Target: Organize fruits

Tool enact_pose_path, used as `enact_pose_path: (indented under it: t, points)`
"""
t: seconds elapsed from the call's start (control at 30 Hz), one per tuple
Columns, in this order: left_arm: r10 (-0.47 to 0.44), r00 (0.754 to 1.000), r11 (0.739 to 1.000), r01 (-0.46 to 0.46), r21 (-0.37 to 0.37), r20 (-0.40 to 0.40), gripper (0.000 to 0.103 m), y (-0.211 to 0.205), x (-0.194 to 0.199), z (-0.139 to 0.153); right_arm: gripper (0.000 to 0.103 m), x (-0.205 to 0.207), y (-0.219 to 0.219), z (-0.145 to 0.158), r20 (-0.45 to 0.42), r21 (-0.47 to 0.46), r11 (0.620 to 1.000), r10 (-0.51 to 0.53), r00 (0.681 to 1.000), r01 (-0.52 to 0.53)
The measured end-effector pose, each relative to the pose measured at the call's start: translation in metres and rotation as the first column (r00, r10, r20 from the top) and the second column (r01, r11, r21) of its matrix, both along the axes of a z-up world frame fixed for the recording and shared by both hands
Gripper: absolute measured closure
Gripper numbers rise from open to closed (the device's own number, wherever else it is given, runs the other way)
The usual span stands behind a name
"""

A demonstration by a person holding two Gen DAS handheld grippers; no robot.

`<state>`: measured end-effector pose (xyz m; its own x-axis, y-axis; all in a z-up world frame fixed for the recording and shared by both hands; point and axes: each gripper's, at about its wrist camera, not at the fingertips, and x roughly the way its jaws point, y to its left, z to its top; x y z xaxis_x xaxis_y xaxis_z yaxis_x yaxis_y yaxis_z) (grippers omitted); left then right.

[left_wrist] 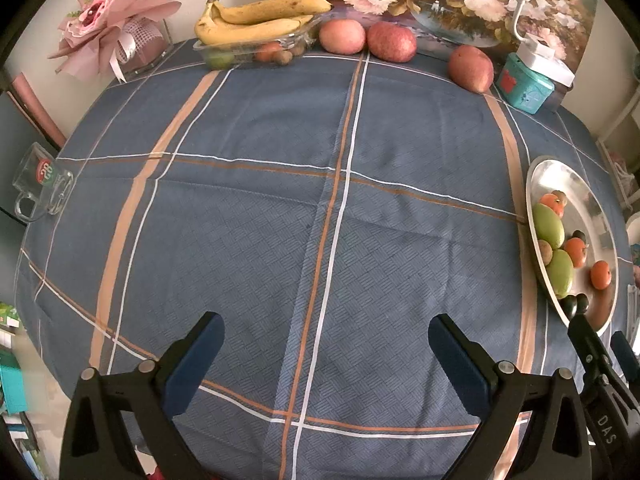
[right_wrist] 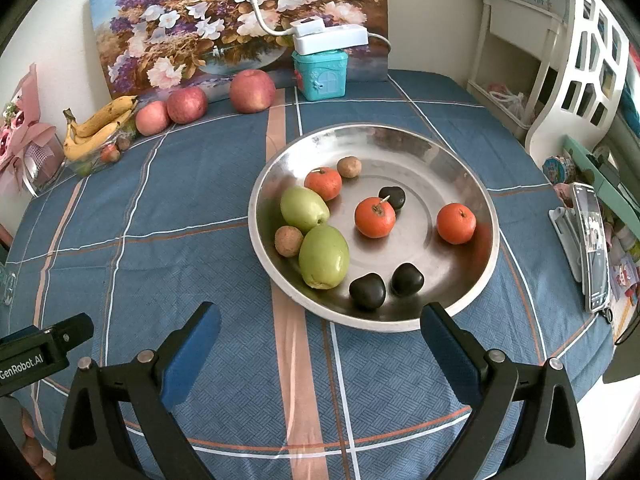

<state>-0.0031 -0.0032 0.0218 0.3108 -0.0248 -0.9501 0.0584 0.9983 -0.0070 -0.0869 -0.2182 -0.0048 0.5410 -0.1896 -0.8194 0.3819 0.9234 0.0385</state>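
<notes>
Fruit is being kept in three lots: steel dish [right_wrist: 472, 184] (mixed small fruit), glass tray [left_wrist: 256, 46] with bananas [left_wrist: 256, 20], apples [right_wrist: 253, 90] loose on table [left_wrist: 320, 216]; sorting stage undeterminable. Left tongs [left_wrist: 326, 354] and right tongs [right_wrist: 320, 344] are being held wide, empty.

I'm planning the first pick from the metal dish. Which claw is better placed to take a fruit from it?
Right. The right claw is open, facing the metal dish, nearest the dark fruits. The left claw faces bare tablecloth, with the dish off to its right.
</notes>
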Motion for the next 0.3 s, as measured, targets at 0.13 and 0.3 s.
enact_pose_path:
  t: [0.13, 0.3]
  points:
    - [-0.014, 0.999, 1.000, 0.013, 0.010, 0.052, 0.000, 0.000, -0.006, 0.008, 0.003, 0.000, 0.000, 0.000, 0.000, 0.000, 1.000, 0.000, 1.000, 0.000]
    - [-0.024, 0.998, 1.000, 0.023, 0.011, 0.056, 0.000, -0.001, -0.005, 0.009, 0.003, -0.001, 0.000, -0.001, -0.001, 0.001, 1.000, -0.001, 1.000, 0.001]
